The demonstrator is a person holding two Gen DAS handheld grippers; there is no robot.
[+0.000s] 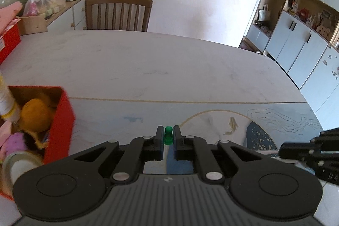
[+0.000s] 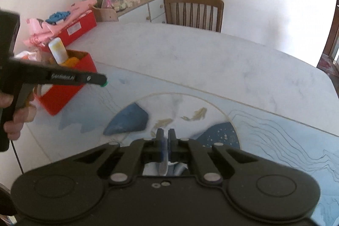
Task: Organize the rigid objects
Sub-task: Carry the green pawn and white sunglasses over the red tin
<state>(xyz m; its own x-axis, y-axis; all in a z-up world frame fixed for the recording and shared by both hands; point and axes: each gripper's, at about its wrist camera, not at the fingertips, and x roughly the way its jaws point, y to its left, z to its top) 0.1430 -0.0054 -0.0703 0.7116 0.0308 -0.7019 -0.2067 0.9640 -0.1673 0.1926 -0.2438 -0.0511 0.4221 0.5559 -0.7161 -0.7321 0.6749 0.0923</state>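
Green pushpin point(image 1: 168, 135) sits pinched between the two fingers of the left tongs point(image 1: 168, 137) at the lower centre of the left wrist view, held above the tabletop point(image 1: 148, 65). At the lower left of the frame a red box point(image 1: 61, 126) stands with its near corner close beside the tongs; inside it lie a yellow ball of yarn point(image 1: 35, 114), a white tube point(image 1: 6, 101) leaning on the rim and a tape roll point(image 1: 17, 164). The pale marble surface stretches bare across the middle of the frame to its far edge, where a wooden chair point(image 1: 118, 12) stands. The patterned mat point(image 1: 211, 120) with a fish motif covers the near part. At the right edge the right tongs point(image 1: 307, 151) come into the frame, blurred.

In the right wrist view the right tongs point(image 2: 165, 137) are pressed on a thin blue and clear flat piece point(image 2: 163, 154) at the lower centre; what it is cannot be told. At the left, the left tongs point(image 2: 102, 81) show from the side with the green pushpin point(image 2: 104, 84) at their tip, just right of the red box point(image 2: 63, 90) and held by a hand point(image 2: 19, 118). A second red box point(image 2: 78, 29), piled with pink cloth point(image 2: 63, 20), stands behind it at the upper left. The tabletop point(image 2: 211, 60) lies open to its rounded far-right edge, and the mat point(image 2: 275, 130) reaches the frame's right side.
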